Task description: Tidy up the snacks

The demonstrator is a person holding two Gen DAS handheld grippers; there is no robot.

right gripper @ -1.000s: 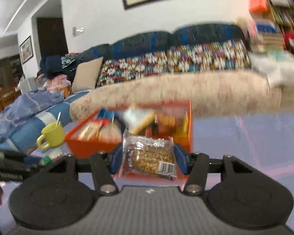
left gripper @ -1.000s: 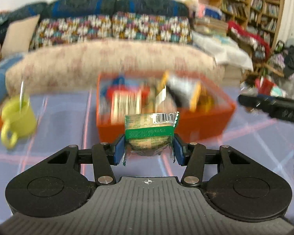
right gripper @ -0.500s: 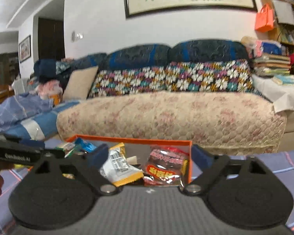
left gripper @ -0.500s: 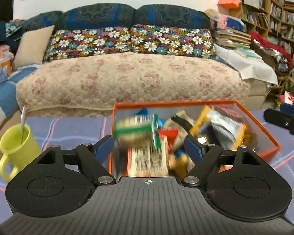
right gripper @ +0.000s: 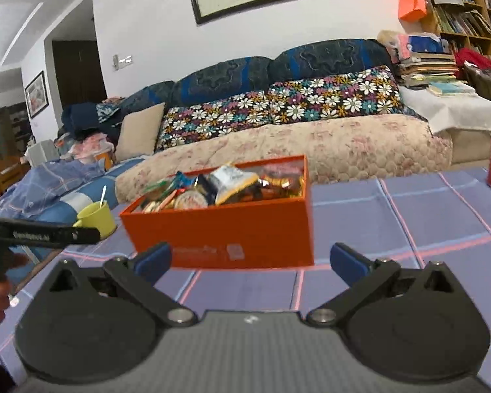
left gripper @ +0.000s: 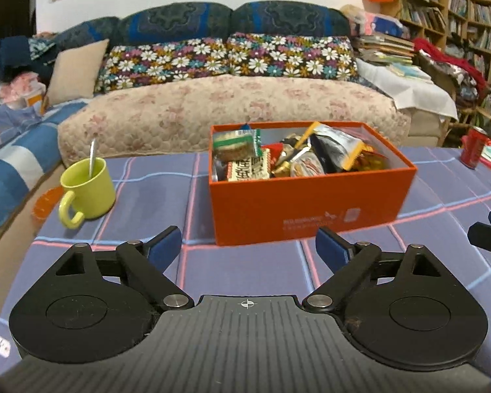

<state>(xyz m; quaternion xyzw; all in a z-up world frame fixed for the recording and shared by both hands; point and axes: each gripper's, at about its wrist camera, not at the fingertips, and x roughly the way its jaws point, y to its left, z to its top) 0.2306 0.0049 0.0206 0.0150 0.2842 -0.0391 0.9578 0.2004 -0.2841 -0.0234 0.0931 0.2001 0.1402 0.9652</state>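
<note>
Tablecloth in blue plaid carries an orange box heaped with snack packets, at twelve o'clock from both grippers. Green mug sits at ten o'clock; the red can, probably soda, at two. Left gripper and right gripper are both opening wide, holding nothing.

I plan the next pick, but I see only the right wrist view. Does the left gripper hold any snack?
Observer: No. The left gripper is empty; its jaws are opening.
Operator: Where does the green packet lie?
Observer: The green snack packet leans in the far left corner of the orange box.
Operator: What is hidden beside the mug?
Observer: A flat orange disc lies just left of the yellow-green mug.
</note>
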